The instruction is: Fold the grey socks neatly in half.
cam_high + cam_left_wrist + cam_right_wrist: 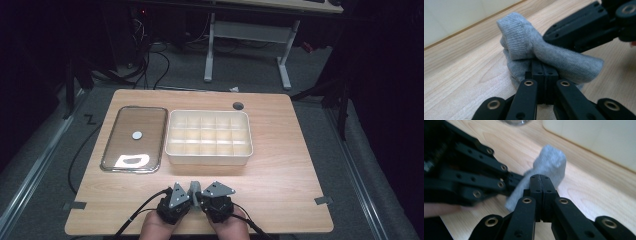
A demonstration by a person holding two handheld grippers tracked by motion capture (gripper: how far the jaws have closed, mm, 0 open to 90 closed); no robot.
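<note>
Folding: you pinched the grey sock (524, 42) with both closed grippers, left gripper (183, 196), right gripper (202, 196).
Next: needed tucking.

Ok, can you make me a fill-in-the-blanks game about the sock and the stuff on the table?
1. Both grippers pinch a small sock whose colour is ____.
2. The white organizer box sits to the ____ of the clear lid in the high view.
3. The left gripper and the right gripper both have their jaws ____.

Missing words: grey; right; shut
</note>
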